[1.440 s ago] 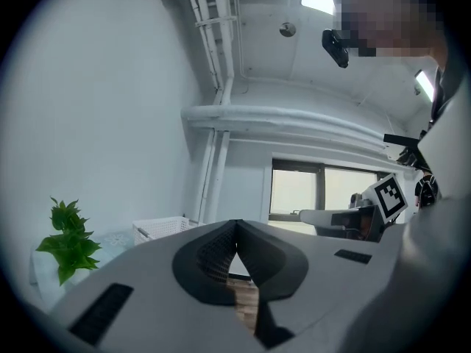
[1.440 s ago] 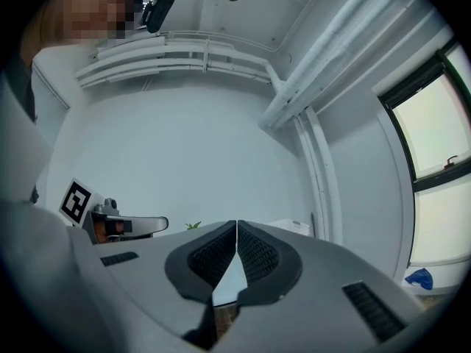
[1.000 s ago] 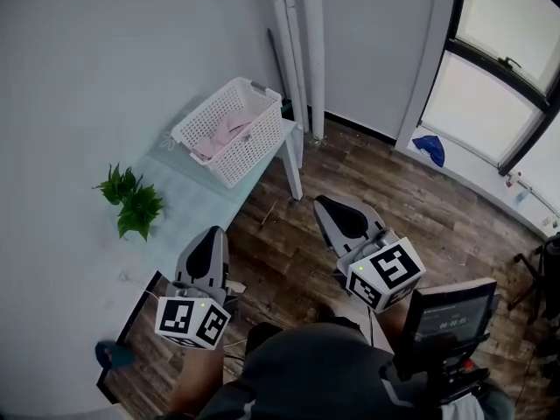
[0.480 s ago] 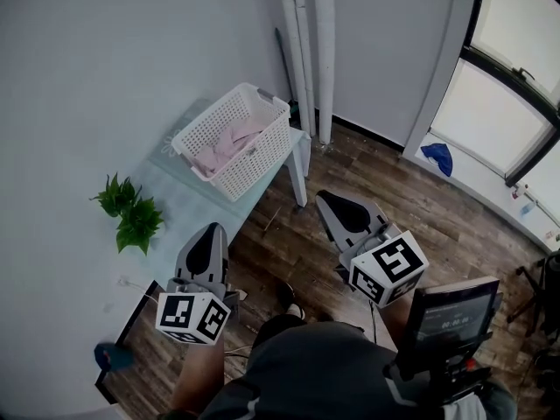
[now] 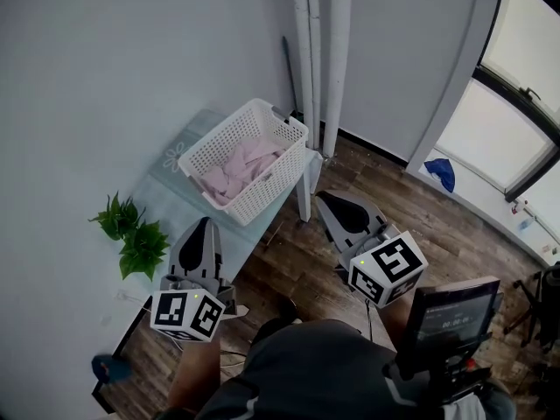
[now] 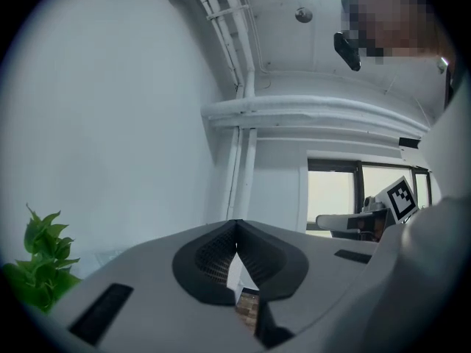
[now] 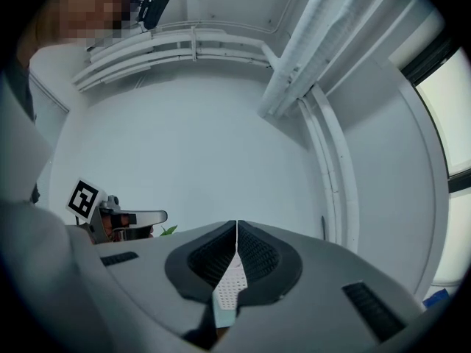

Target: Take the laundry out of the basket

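1. Holding left gripper (image 5: 203, 222) and right gripper (image 5: 329, 202) clenched, empty, I risk ramming the basket (image 5: 273, 185)
2. Pink laundry (image 5: 238, 166) lies in that basket, upper centre of frame; a shove could slide it off the table (image 5: 178, 195)

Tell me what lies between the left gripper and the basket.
In the head view, only bare table separates the left gripper from the basket.
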`<state>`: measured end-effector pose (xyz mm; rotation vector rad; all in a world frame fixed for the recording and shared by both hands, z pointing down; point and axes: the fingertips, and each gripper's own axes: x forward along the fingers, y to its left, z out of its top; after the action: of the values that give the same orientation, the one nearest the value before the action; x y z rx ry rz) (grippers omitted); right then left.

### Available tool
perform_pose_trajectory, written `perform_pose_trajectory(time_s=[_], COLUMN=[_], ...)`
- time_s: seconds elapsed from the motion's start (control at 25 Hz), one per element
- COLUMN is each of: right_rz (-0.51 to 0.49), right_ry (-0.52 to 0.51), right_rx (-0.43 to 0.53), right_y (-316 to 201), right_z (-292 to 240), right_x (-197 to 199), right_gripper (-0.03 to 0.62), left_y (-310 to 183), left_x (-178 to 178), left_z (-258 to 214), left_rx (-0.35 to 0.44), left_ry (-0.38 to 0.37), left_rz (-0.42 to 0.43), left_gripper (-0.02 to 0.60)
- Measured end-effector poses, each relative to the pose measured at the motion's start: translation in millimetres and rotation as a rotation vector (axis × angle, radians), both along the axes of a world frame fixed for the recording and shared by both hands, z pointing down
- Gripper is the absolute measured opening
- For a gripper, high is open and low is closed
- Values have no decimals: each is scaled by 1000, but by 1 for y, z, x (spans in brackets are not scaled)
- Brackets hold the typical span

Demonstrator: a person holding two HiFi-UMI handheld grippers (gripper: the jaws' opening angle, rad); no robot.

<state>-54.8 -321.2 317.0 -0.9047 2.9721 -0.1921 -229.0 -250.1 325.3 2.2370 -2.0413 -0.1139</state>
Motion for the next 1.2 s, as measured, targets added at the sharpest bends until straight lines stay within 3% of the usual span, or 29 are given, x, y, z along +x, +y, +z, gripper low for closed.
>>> perform_pose_trajectory(time_s=[0.24, 0.48, 0.68, 0.92, 1.12, 1.2], right_rz=[1, 11, -2, -44, -94, -125], right_ry=[8, 24, 54, 34, 21, 24], right_rx=[4, -4, -29, -40, -19, 1], right_y=[-29, -57, -76, -114, -151, -164], right_z=[1, 5, 15, 15, 9, 7], right_x=[-43, -76, -83, -73, -58, -51], right_gripper=[18, 18, 18, 18, 18, 18], left_y=[-33, -68, -98, -139, -179, -194], left_x=[-31, -53, -63, -51, -40, -35], left_z=[2, -1, 7, 20, 42, 51], left_rx=[-30, -11, -52, -116, -229, -275], left_ry=[-60, -78, -86, -120, -162, -171], left_rz=[61, 139, 127, 164, 189, 186], left_gripper=[6, 6, 6, 14, 120, 189])
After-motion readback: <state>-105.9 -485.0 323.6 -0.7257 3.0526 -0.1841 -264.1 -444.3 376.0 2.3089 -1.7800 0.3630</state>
